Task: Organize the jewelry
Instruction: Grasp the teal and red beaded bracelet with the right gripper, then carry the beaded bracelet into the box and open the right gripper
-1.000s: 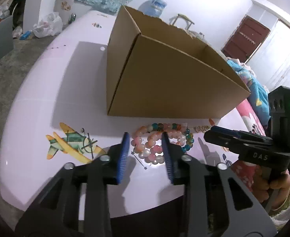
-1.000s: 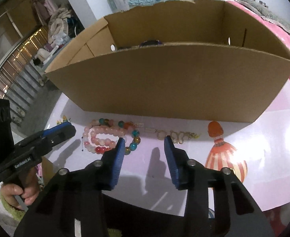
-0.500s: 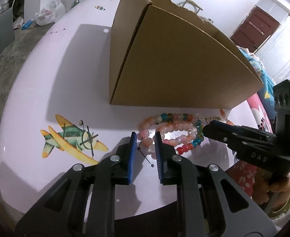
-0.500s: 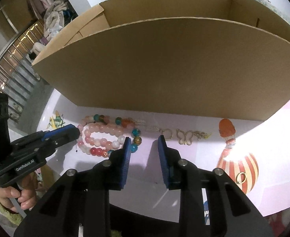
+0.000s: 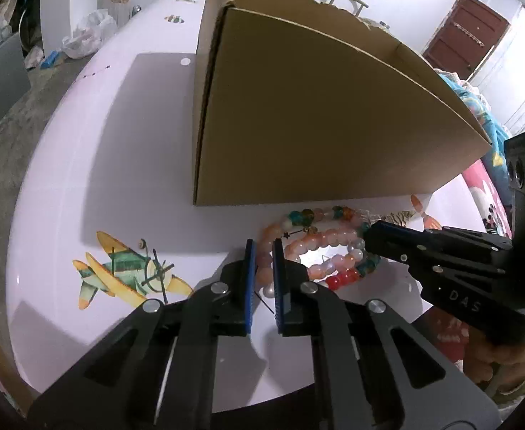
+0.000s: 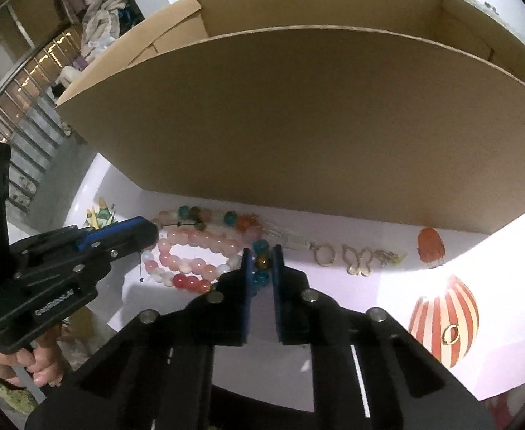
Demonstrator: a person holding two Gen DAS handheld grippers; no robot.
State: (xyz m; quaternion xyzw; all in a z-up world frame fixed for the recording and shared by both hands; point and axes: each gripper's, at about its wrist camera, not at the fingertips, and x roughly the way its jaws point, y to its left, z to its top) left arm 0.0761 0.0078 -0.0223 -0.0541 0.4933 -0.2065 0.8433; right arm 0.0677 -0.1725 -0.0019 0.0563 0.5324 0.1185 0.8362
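Note:
Several bead bracelets lie tangled on the white table in front of a cardboard box (image 5: 316,114). My left gripper (image 5: 263,251) points down at the pile's left end. Its jaws are closing, with pale pink beads of the pink bracelet (image 5: 328,238) squeezed between the blue pads. My right gripper (image 6: 261,253) is at the pile's right end. Its jaws are also closing, on the teal and amber beads of the multicoloured bracelet (image 6: 260,261). Each view shows the other gripper reaching into the same pile. A gold hoop (image 6: 322,255) and a butterfly charm (image 6: 357,262) lie to the right.
The tall wall of the box (image 6: 298,125) stands just behind the jewelry. The table (image 5: 119,143) carries a printed airplane (image 5: 126,272) on the left and a striped balloon print (image 6: 445,311) on the right, with a small gold ring (image 6: 450,334) lying on it.
Both grippers came forward and down onto the bracelet pile. Their jaws narrowed from clearly apart to a slim gap with beads caught in it.

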